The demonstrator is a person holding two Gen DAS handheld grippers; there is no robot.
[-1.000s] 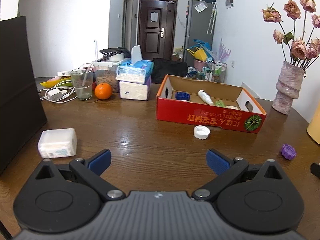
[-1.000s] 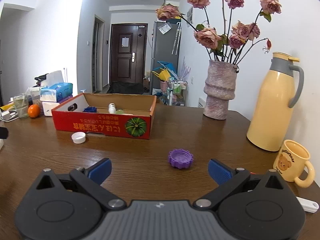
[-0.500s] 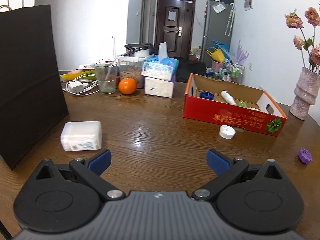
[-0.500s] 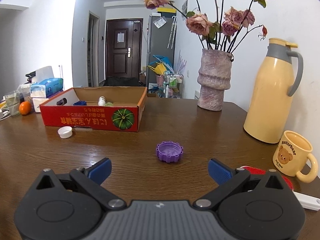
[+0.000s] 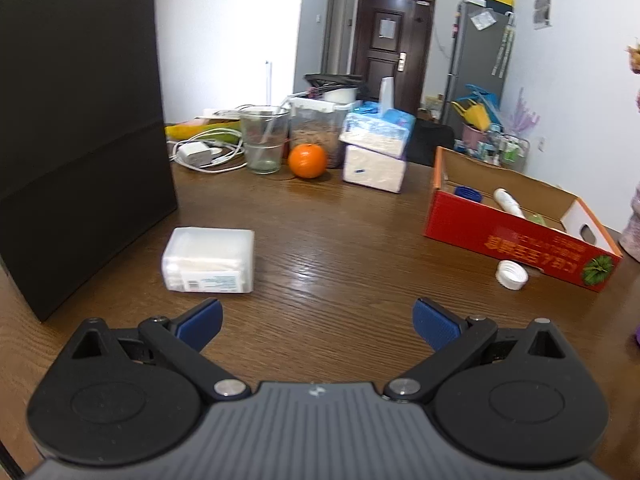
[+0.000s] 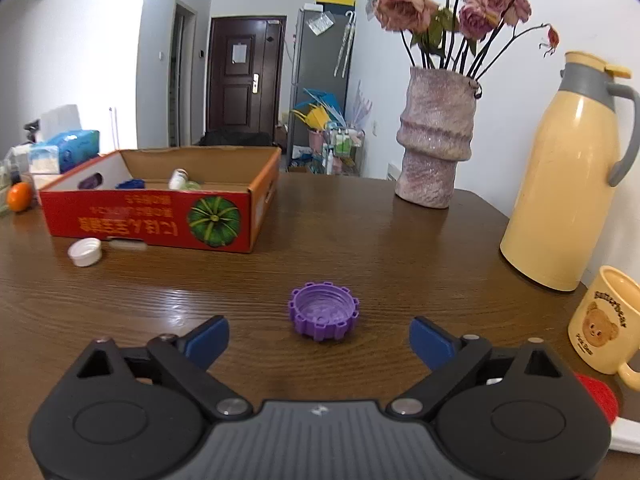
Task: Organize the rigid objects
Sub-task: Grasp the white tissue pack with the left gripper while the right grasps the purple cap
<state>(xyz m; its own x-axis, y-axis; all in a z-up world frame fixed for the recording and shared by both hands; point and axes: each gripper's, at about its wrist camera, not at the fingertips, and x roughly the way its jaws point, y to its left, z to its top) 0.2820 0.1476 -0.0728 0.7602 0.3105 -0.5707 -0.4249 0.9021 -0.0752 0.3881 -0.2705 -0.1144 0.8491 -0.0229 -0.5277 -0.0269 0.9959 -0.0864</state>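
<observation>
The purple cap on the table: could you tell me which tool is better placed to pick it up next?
Right. The right tool is open with the purple cap just ahead, centred between its fingers. The left tool faces a white packet instead.

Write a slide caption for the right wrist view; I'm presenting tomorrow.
Open right gripper lined up on a purple cap lying on the wooden table.

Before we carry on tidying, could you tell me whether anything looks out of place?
Two loose caps lie on the table outside the red box: a white cap by its front wall and a purple cap, open side up.
</observation>
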